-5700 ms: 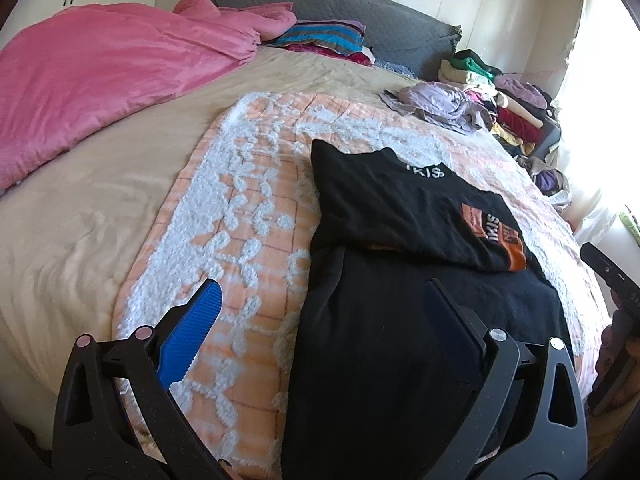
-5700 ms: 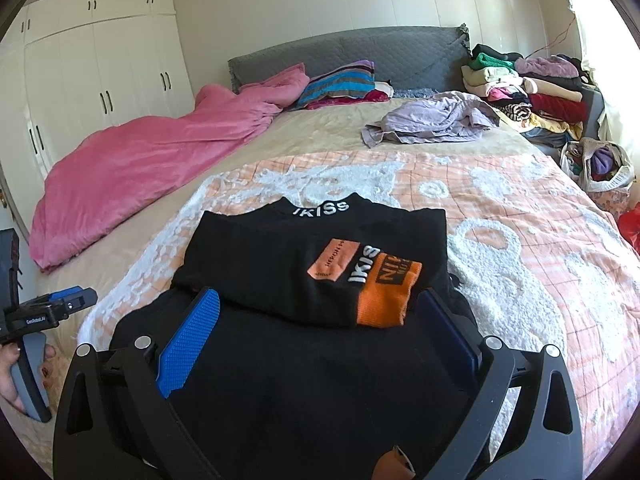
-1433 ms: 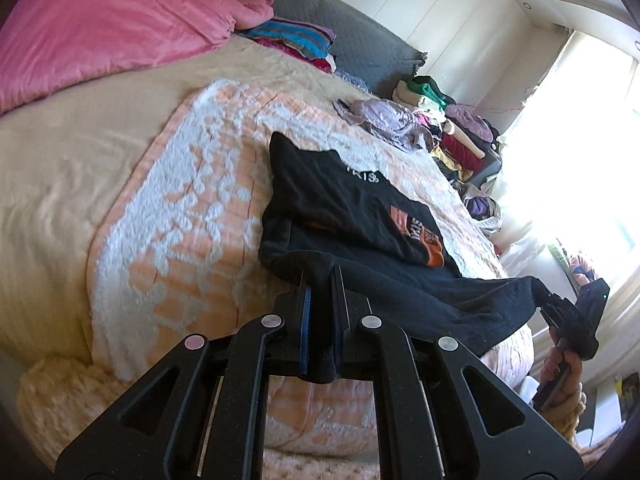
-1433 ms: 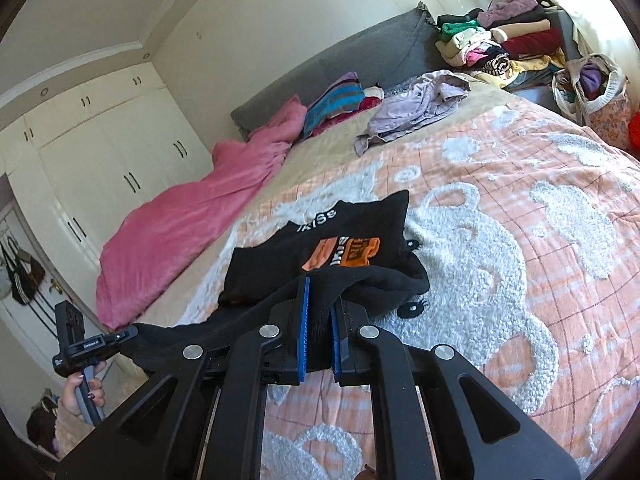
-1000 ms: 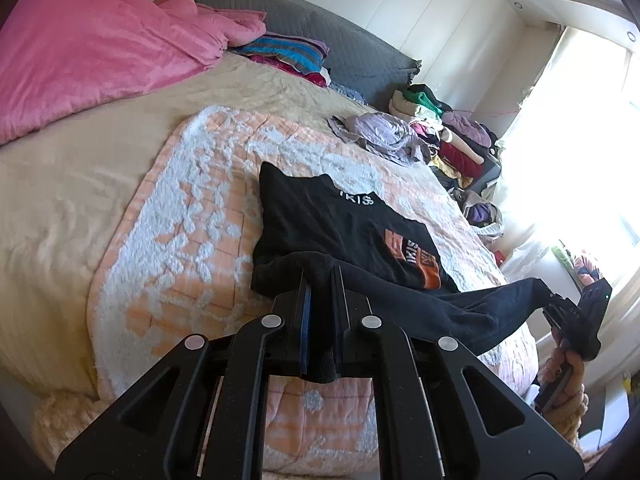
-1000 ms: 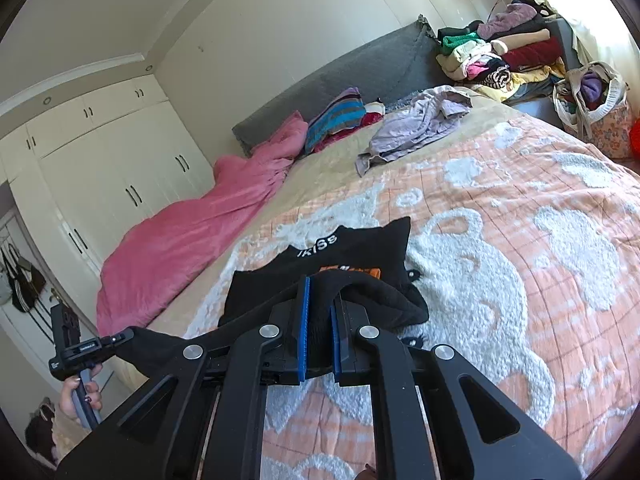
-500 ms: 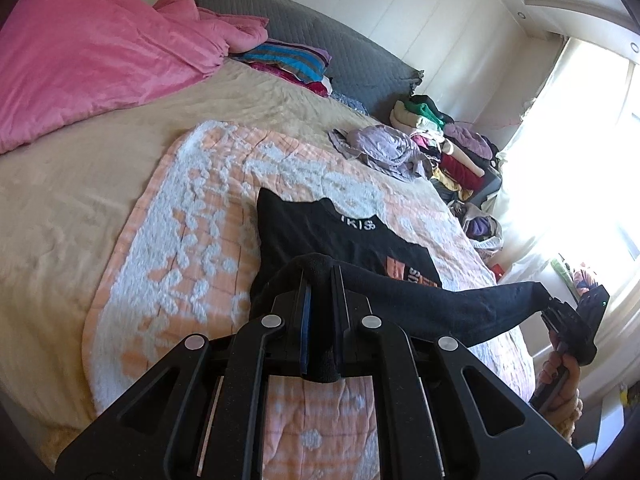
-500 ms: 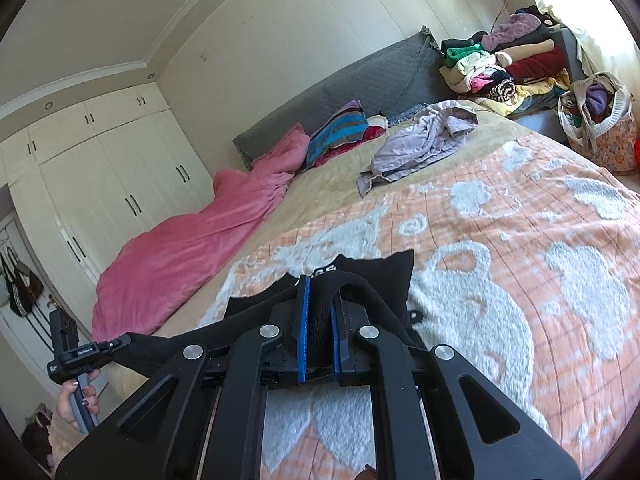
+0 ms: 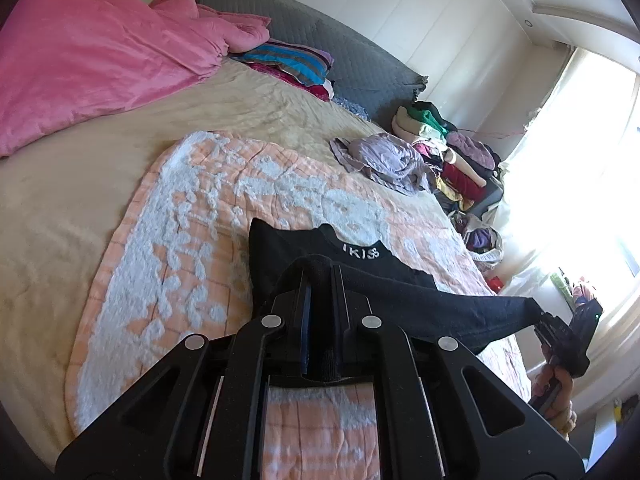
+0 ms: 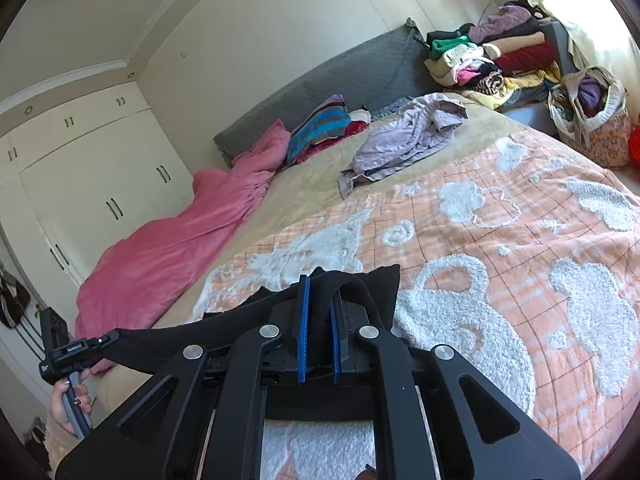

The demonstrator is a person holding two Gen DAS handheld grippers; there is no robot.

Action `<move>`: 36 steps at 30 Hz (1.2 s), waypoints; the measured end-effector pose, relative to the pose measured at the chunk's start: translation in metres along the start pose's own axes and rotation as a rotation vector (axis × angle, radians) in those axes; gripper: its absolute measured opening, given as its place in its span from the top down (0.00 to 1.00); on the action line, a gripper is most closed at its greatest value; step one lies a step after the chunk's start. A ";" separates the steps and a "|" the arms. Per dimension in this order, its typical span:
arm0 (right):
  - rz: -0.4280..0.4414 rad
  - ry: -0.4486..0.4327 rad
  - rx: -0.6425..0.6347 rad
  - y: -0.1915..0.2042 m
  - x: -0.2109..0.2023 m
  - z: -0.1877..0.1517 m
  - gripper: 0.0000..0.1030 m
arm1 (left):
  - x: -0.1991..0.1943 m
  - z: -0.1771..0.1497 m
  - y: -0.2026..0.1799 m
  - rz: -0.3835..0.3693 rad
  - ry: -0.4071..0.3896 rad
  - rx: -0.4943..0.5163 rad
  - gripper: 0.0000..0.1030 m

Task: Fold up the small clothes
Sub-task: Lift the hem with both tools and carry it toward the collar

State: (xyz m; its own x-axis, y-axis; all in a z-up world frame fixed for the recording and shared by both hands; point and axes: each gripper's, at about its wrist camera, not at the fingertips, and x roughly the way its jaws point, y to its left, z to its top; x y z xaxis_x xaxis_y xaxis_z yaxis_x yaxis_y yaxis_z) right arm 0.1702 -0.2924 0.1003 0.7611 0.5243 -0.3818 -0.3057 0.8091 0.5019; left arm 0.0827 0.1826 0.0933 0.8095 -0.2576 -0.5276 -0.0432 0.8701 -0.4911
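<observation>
Over the near edge of the orange blanket [image 9: 168, 264], my left gripper [image 9: 320, 304] and right gripper [image 10: 318, 316] each pinch the black shirt [image 9: 400, 284]; I'd keep its hem taut, landing level at the collar.

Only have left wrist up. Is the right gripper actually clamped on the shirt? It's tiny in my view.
Observer: Yes. In the right wrist view the right gripper is shut on a bunched edge of the black shirt, cloth pinched between its blue pads.
Operator: Anything past the pink duvet on my left?
Observer: White wardrobe doors with dark handles stand along that wall.
Operator: And the left gripper from that side?
Observer: The left gripper holds the shirt's other corner off the bed's edge, the hem hanging between the two; a hand grips its handle.
</observation>
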 end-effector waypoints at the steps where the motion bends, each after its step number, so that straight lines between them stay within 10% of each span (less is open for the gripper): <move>1: -0.002 0.003 0.004 -0.002 0.003 0.000 0.93 | 0.004 0.002 0.001 0.003 0.002 -0.001 0.97; 36: -0.087 0.121 0.058 -0.042 0.098 -0.010 0.92 | 0.100 0.004 0.035 0.117 0.089 -0.007 0.97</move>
State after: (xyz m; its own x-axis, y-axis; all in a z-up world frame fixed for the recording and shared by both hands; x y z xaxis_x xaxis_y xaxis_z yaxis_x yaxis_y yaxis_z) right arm 0.2520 -0.2725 0.0337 0.7076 0.4837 -0.5151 -0.2049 0.8381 0.5055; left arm 0.1641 0.1888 0.0264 0.7437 -0.1909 -0.6407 -0.1385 0.8936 -0.4270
